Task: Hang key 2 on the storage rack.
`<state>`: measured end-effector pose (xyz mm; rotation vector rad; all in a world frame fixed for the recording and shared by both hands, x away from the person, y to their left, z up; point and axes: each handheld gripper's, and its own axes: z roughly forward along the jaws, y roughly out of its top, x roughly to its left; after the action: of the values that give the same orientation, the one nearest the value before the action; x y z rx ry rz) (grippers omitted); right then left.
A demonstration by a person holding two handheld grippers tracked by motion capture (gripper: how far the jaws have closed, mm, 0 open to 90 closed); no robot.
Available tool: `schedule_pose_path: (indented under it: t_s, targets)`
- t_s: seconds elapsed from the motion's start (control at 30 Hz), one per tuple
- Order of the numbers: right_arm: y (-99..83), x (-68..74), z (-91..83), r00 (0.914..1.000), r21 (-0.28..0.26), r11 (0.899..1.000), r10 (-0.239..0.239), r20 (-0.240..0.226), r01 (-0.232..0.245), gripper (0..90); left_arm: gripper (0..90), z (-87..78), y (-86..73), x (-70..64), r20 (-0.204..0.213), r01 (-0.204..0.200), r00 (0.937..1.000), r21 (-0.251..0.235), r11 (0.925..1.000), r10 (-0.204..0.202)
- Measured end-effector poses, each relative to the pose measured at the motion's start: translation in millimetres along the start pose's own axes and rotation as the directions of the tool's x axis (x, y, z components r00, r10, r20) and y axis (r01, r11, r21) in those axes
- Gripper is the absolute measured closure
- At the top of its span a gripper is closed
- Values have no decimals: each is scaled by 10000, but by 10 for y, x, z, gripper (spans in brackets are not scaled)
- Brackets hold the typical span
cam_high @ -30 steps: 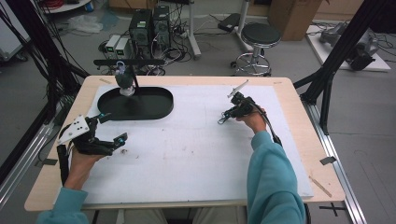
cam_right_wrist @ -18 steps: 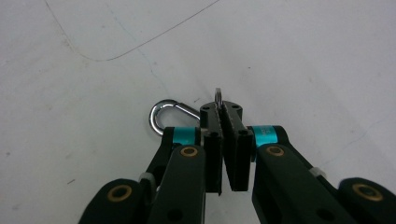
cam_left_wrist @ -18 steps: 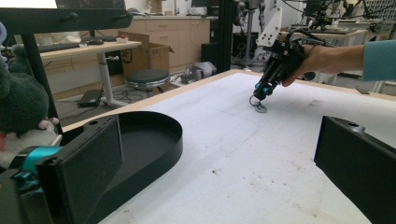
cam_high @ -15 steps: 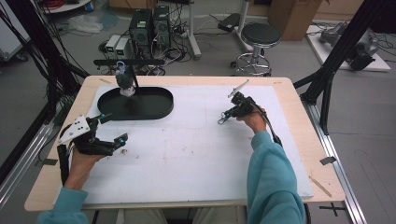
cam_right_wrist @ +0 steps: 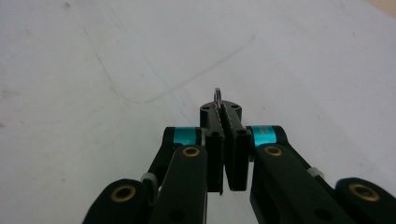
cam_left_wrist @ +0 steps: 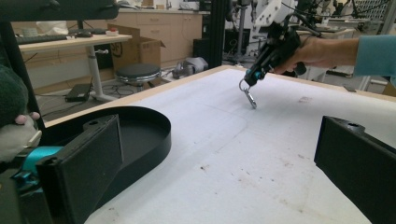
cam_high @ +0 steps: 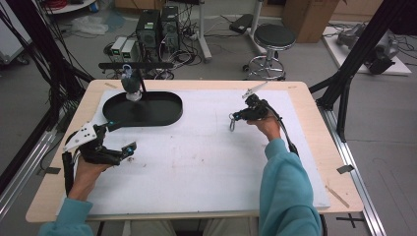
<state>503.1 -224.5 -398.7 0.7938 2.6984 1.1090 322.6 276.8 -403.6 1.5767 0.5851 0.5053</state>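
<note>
Little change over the last second — right gripper (cam_high: 235, 117) clamped on clip (cam_high: 231, 125), dangling just above mat (cam_high: 206, 162). Left gripper (cam_high: 118, 140) wide open, empty, near tray (cam_high: 169, 110). Probably carry phase.

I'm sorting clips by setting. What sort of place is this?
Likely a robotics lab or workshop: computer towers and cables on the floor, a stool, black frame posts around the table.

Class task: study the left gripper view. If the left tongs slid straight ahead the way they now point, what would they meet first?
Probably nothing soon: between the open left tongs lies bare white table cover. The black tray sits off to their left. Farther on hangs the metal clip held by the right tongs, though depth is unclear.
</note>
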Motion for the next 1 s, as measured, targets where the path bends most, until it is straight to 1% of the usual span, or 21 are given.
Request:
schedule_pose_path:
  t_s: [0.07,0.13,0.23,0.27,0.33,0.37,0.43,0.53,0.57,0.6,0.67,0.7,0.73,0.8,0.83,0.87,0.97,1.0]
  targets:
    - [27,35,-34,9998,-388,9992,-89,-193,82,887,17,5,4,-7,105,47,9999,16,10000,-47]
    - [57,80,-60,9992,-699,9973,-262,-292,241,887,17,14,20,-11,185,23,9998,183,9998,-26]
    - [103,158,-99,9980,-1329,9910,-225,-583,146,887,17,45,77,-18,533,221,9983,382,9990,-241]
    - [122,182,-107,9973,-1571,9874,-287,-682,177,887,17,61,104,-21,633,213,9977,453,9987,-241]
    - [157,235,-117,9951,-2003,9793,-459,-873,276,887,17,104,169,-26,808,41,9967,685,9976,-97]
    - [176,268,-121,9938,-2153,9761,-507,-992,284,887,17,129,202,-29,863,44,9962,793,9968,-113]
    - [216,332,-133,9910,-2449,9687,-696,-1148,397,887,17,179,263,-27,1062,4,9943,851,9964,-95]
    - [279,429,-163,9856,-2781,9586,-1016,-1353,606,887,17,262,333,-12,1302,26,9914,938,9956,-149]
    - [298,458,-175,9839,-2844,9565,-1086,-1419,646,887,17,303,358,-5,1384,14,9902,1100,9939,-168]
    - [322,485,-187,9822,-2958,9521,-1234,-1419,769,887,17,325,373,-3,1422,-35,9897,1202,9927,-137]
    - [350,529,-205,9795,-3064,9486,-1312,-1528,792,887,17,386,407,-5,1595,-182,9872,1312,9912,-30]
    - [367,549,-211,9768,-3199,9431,-1473,-1556,912,887,17,418,423,-4,1705,-225,9854,1417,9897,-20]
    - [383,577,-219,9742,-3271,9404,-1536,-1652,928,887,17,447,434,-1,1776,-290,9841,1436,9892,31]
    - [417,627,-240,9696,-3467,9317,-1759,-1699,1083,887,17,506,464,8,1939,-263,9810,1578,9871,-48]
    - [434,655,-251,9666,-3535,9286,-1852,-1774,1131,887,17,537,483,13,1996,-302,9799,1630,9862,-30]
    - [451,678,-260,9631,-3654,9231,-1978,-1828,1202,887,17,567,505,12,2072,-350,9783,1655,9856,-1]
    - [499,759,-286,9557,-3790,9143,-2269,-1877,1426,887,17,660,574,-11,2304,-375,9731,1684,9850,-23]
    - [514,782,-288,9514,-3840,9120,-2343,-1996,1441,887,17,689,602,-17,2346,-500,9721,1778,9828,70]
